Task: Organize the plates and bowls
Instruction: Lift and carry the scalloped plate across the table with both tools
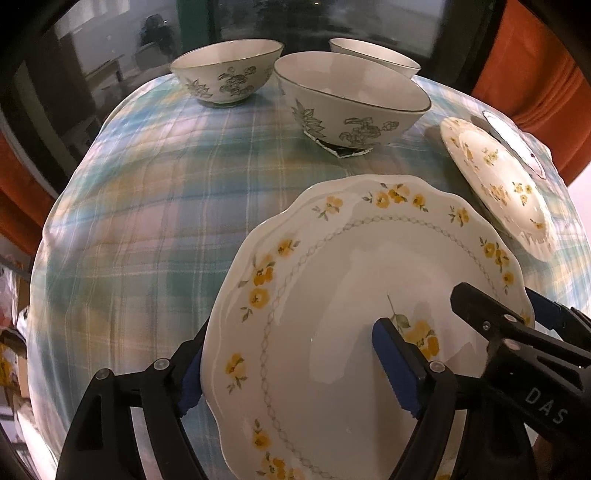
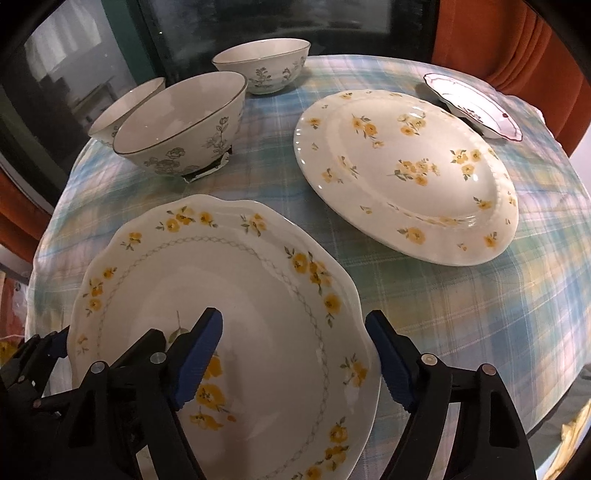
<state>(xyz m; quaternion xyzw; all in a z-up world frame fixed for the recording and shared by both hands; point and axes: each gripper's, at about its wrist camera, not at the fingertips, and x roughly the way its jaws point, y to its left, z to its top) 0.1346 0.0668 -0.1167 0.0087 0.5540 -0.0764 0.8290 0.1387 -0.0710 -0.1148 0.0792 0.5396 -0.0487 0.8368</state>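
Note:
A scalloped white plate with yellow flowers (image 1: 332, 266) (image 2: 258, 280) lies on the plaid tablecloth (image 1: 155, 192) at the near side. My left gripper (image 1: 291, 343) is open astride the plate's left rim, one blue pad outside the edge and the other above the plate's middle. My right gripper (image 2: 294, 317) is open astride the right rim in the same way, and also shows in the left wrist view (image 1: 506, 306). No pad visibly presses on the plate. Three grey-flowered bowls (image 1: 347, 99) (image 2: 184, 125) stand at the far side.
A large oval plate with yellow flowers (image 2: 406, 177) lies to the right, with a small red-rimmed dish (image 2: 476, 107) behind it. The nearest bowl rests on a dark jagged piece (image 1: 349, 150). Dark glass (image 2: 258, 22) and orange fabric (image 2: 517, 48) lie beyond the round table's edge.

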